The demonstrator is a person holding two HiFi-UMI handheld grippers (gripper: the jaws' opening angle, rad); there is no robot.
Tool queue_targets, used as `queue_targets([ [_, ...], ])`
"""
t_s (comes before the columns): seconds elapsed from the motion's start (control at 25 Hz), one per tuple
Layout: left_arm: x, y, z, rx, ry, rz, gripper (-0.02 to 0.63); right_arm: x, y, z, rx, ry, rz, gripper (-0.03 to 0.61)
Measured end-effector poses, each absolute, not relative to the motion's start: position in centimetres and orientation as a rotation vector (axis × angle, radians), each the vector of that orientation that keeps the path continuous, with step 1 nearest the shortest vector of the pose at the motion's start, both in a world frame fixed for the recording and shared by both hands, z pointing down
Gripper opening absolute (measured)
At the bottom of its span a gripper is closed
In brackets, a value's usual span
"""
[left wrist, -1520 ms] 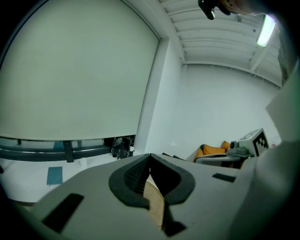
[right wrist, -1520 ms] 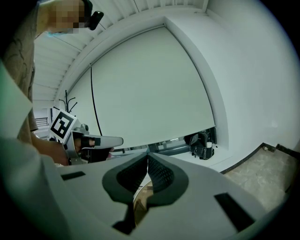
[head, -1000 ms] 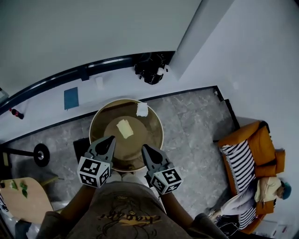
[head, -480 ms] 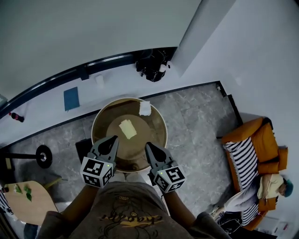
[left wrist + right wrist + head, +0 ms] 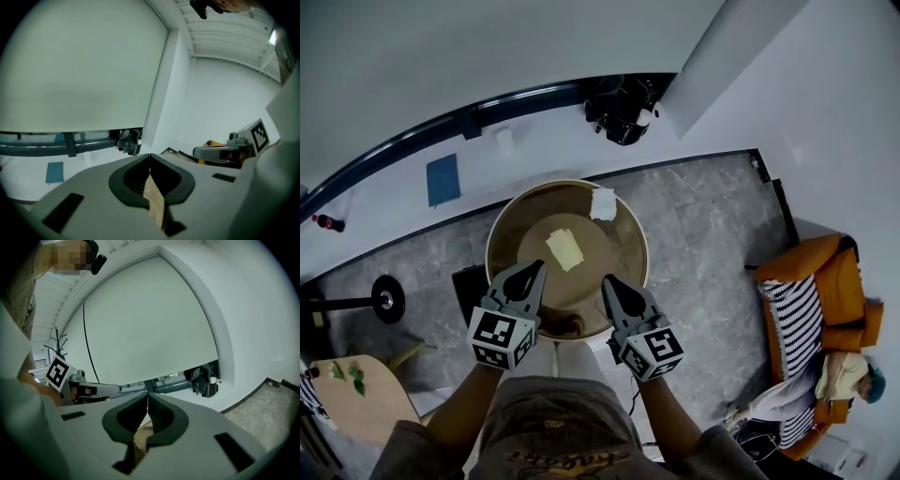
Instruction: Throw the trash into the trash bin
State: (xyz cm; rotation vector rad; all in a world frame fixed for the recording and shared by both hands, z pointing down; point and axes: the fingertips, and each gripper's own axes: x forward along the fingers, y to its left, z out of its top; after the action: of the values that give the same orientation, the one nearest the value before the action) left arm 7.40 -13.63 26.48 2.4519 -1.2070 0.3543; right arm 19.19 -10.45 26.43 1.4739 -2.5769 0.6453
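Left gripper is shut, and we hold nothing in it. Its tips meet, and through the slot behind them we see only brown, the colour of the bin below. Right gripper reads the same in its own view: tips together, nothing pinched, a bit of tan showing under the slot. We hold the two side by side, apart from each other, above the near rim of the bin and pointing toward the wall.

From the head view the bin is round and brown and stands on the grey tiled floor, right in front of us. A yellow paper lies flat on its bottom, near the middle. A white scrap sits at the far rim, against the inner wall, well apart from both grippers.

Past the bin, a black bag rests by the wall corner, and a blue square lies to the left. Off to the right, a person lies on an orange sofa.
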Motion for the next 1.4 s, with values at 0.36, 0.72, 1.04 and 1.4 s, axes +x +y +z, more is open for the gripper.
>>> queue_targets([
  [0.36,7.5,-15.7,33.7,2.404,-1.213,0.37,0.018,18.2,-12.5,33.0,1.502,-2.563,0.708,0.018],
  [0.72,8.2,-16.7,41.6,2.409,-1.181,0.367,0.018,16.7,-13.4,40.2,1.482,-2.573,0.707,0.018],
  [1.04,9.7,-15.8,46.2,2.437,-1.127,0.399,0.02,17.5,-12.5,44.7,1.505,-2.531,0.754,0.018],
  [1.4,10.4,-16.3,47.4,2.436,-1.134,0.382,0.154,18.6,-12.7,46.3,1.522,-2.511,0.771,0.018],
])
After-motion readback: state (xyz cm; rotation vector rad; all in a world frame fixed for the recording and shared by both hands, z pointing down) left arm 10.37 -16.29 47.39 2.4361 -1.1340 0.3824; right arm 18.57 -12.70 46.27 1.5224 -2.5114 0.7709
